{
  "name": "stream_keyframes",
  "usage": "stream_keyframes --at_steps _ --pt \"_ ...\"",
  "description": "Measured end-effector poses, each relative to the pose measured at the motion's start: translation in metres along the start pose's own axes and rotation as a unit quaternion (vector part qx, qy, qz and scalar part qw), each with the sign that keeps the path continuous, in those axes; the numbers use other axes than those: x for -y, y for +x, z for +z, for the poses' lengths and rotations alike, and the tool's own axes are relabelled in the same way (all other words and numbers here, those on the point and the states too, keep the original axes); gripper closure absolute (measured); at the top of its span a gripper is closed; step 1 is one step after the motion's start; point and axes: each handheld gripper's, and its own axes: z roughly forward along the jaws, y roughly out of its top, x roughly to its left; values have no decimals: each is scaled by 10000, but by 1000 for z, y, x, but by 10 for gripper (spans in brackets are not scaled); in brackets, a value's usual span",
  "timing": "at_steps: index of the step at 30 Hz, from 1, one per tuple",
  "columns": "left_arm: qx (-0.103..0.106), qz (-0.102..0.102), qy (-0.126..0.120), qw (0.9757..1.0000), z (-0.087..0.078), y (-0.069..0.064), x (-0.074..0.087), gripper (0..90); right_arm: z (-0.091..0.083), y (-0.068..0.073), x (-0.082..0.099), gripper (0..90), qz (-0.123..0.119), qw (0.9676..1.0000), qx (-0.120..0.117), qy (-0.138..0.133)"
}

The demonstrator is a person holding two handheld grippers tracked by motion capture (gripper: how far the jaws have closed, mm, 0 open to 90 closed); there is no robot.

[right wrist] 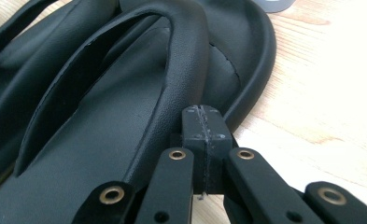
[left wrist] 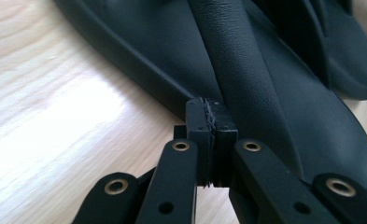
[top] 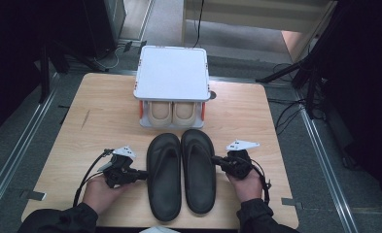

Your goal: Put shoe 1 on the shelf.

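Observation:
Two black flip-flops lie side by side at the table's near middle, the left one (top: 164, 174) and the right one (top: 199, 170), toes pointing away. My left gripper (top: 142, 173) is shut, and its tips rest at the left flip-flop's outer edge. In the left gripper view the closed jaw tips (left wrist: 210, 111) sit against the rim where the strap (left wrist: 237, 60) meets the sole. My right gripper (top: 214, 159) is shut too, at the right flip-flop's outer edge. Its tips (right wrist: 203, 116) touch the base of that strap (right wrist: 186, 56). Nothing shows between either pair of jaws.
A small white-topped rack (top: 171, 73) stands at the table's far middle, with a pair of beige shoes (top: 172, 112) on its lower shelf facing me. The wooden tabletop (top: 101, 121) lies bare on both sides. Dark stands and cables surround the table.

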Motion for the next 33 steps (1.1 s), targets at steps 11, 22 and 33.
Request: stream_keyframes --at_steps 11,22,33 --pt "-91 -13 -180 9998 -10 5 -7 871 -8 -2 0 900 105 9995 82 -271" --pt "-44 -152 -587 9982 -36 26 -24 717 -26 6 -2 813 242 9967 -23 -780" --pt "41 32 -538 9985 -49 39 -37 595 -28 27 -2 670 396 9938 -273 -999"
